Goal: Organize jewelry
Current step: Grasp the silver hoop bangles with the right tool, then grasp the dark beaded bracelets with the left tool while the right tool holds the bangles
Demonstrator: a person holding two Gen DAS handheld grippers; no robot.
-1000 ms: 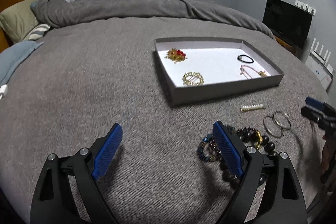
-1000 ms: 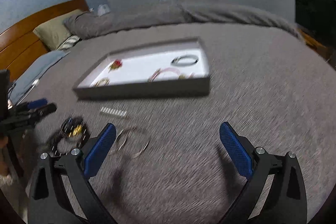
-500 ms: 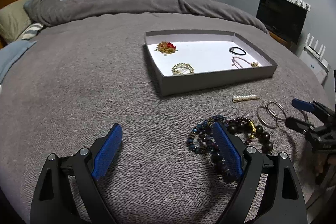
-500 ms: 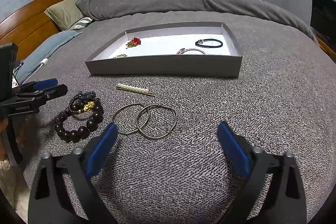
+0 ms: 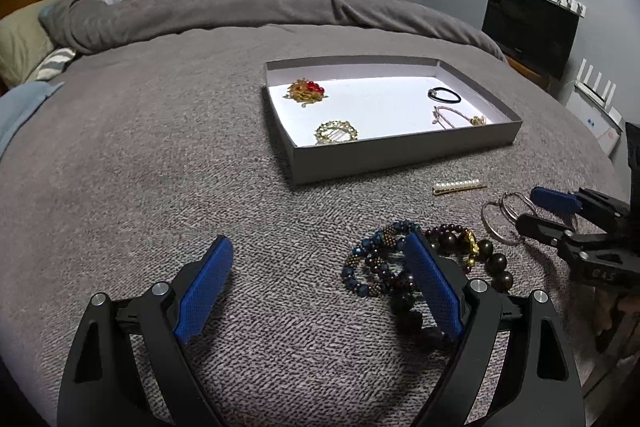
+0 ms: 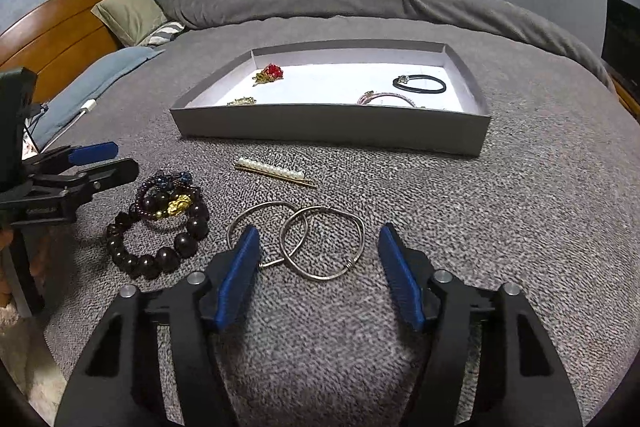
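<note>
Two linked silver hoops (image 6: 320, 247) lie on the grey bedspread between the fingers of my right gripper (image 6: 319, 231). Its jaws are closing, and the pads do not press on the wire. To their left sits a heap of beaded bracelets (image 6: 160, 223), dark, blue and with a gold charm. My left gripper (image 5: 318, 247) hovers open over the bedspread, its right finger above those bracelets (image 5: 376, 267). A pearl hair pin (image 6: 272, 171) lies in front of the grey tray (image 6: 328, 127). The tray holds a red brooch (image 6: 272, 71), a black hair tie (image 6: 420, 83) and a pink bracelet (image 6: 390, 98).
A gold round brooch (image 5: 336, 131) also lies in the tray. The bedspread's near edge drops off just behind the grippers. Pillows (image 6: 132, 11) and a wooden headboard (image 6: 60, 27) stand to the left, a dark screen (image 5: 528, 27) to the right, and a folded duvet at the back.
My right gripper has come down and forward over the silver hoops and its jaws have narrowed around them. The left gripper has stayed open, nearly still beside the bracelets.
</note>
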